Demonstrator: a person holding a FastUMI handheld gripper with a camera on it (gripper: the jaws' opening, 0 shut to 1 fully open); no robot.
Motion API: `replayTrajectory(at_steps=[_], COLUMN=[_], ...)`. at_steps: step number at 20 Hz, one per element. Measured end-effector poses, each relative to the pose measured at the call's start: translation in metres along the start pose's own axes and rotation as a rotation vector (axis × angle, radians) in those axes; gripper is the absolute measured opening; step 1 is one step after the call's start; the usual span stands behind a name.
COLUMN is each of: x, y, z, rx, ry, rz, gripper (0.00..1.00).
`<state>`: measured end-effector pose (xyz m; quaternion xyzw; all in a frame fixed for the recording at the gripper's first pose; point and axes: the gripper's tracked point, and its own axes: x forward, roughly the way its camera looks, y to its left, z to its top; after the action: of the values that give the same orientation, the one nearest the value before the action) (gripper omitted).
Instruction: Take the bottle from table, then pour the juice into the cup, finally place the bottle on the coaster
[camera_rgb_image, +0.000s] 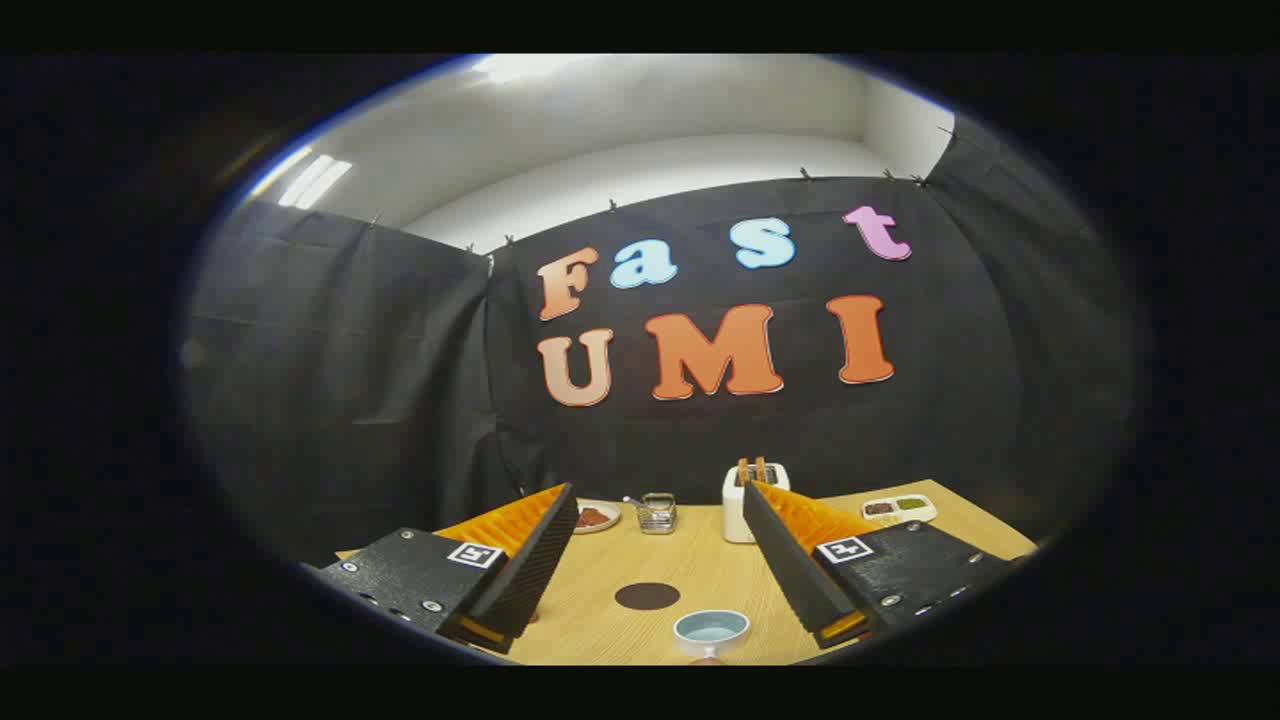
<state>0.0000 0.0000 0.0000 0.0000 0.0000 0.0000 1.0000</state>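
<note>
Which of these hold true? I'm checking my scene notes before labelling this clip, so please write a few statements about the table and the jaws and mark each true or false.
1. The gripper has its jaws spread apart with nothing between them. True.
2. A dark round coaster lies on the table with a bottle standing on it. False: the coaster is bare.
3. A pale blue cup sits on the table nearer than the coaster. True.
4. The white toaster stands beyond the coaster, toward the black cloth wall. True.
5. The small plate at the back holds green food. False: what lies on it looks reddish.
</note>
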Motion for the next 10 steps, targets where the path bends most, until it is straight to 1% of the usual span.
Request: replayTrajectory(at_steps=[4, 6, 10], x=[-0.004, -0.005, -0.008], y=[0.009, 0.018, 0.030], z=[0.019, 0.019, 0.016], rx=[-0.087, -0.128, -0.137], ry=[-0.031, -0.041, -0.046], rz=[-0.009, -0.005, 0.035], gripper=[0.98, 0.98, 0.98])
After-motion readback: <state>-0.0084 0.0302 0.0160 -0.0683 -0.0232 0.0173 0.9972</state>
